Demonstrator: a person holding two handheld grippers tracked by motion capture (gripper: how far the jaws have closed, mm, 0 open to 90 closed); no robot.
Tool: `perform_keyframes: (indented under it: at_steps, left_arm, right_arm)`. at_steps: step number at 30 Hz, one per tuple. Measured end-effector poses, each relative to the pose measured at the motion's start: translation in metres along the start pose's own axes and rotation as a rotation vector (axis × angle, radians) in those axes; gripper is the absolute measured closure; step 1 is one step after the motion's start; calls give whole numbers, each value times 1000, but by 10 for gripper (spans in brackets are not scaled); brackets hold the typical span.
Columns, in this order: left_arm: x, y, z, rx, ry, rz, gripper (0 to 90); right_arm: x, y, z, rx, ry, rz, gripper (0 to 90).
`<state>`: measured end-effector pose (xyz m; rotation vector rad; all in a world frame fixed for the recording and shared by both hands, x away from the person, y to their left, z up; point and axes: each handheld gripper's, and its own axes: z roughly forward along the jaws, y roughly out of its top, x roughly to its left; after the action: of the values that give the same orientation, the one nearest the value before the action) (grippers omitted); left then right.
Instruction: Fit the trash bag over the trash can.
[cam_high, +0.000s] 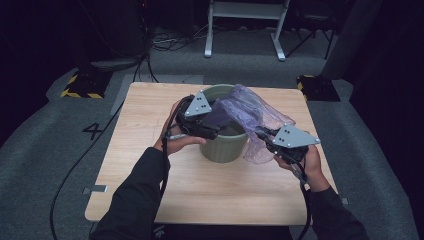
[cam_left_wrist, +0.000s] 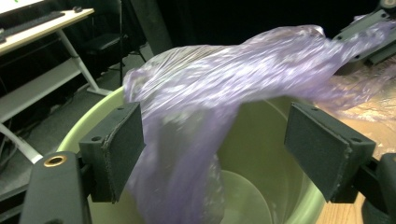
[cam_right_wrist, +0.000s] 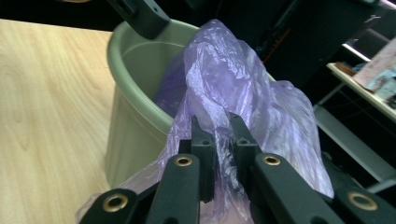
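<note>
A green plastic bin (cam_high: 222, 150) stands upright at the middle of the wooden table (cam_high: 150, 185). A thin purple plastic bag (cam_high: 250, 112) drapes over its right rim and hangs partly inside. My left gripper (cam_high: 211, 130) sits over the bin's left rim. In the left gripper view its jaws (cam_left_wrist: 215, 140) stand open, one on each side of the bag (cam_left_wrist: 224, 88), and the pads do not press on it. My right gripper (cam_high: 261, 134) is to the right of the bin, shut on a fold of the bag (cam_right_wrist: 224, 70), which is pinched between its fingertips (cam_right_wrist: 219, 135).
The table has bare wood in front of the bin and to its left. A white desk frame (cam_high: 245, 25) stands on the grey floor behind it. Yellow-and-black striped blocks (cam_high: 80, 85) lie by the table's back corners. Cables trail off the left side.
</note>
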<state>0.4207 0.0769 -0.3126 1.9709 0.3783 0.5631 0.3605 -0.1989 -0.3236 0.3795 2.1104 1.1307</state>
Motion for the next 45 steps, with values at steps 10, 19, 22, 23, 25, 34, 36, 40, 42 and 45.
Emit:
perform_keyframes:
  at_steps: [10, 19, 22, 23, 25, 34, 36, 40, 42, 45]
  left_arm:
    - [-2, 1, 12, 80, 9, 54, 746]
    - [9, -10, -4, 42, 5, 15, 898]
    - [12, -15, -9, 34, 8, -5, 897]
    - [12, -16, -11, 28, 5, -6, 897]
    - [12, -19, -15, 19, 8, -7, 897]
    - [21, -33, -27, -1, 27, -57, 898]
    - [23, -36, -28, 9, 35, -60, 898]
    - [26, -42, -28, 12, 46, -79, 898]
    - [25, -43, -30, 2, 47, -83, 882]
    - [20, -41, -31, -12, 58, -88, 640]
  right_arm:
    - [6, 7, 3, -30, 62, 14, 748]
    - [1, -1, -4, -43, 77, 61, 516]
    - [-1, -6, -8, -68, 90, 84, 465]
    - [-1, -8, -9, -66, 91, 87, 479]
    - [-1, -12, -10, -57, 90, 81, 492]
    - [9, -25, -33, -142, 63, 95, 268]
    - [11, -29, -40, -160, 61, 102, 269]
    - [15, -36, -45, -169, 61, 134, 269]
    - [18, -38, -42, -163, 52, 130, 435]
    - [22, -40, -35, -149, 52, 89, 708]
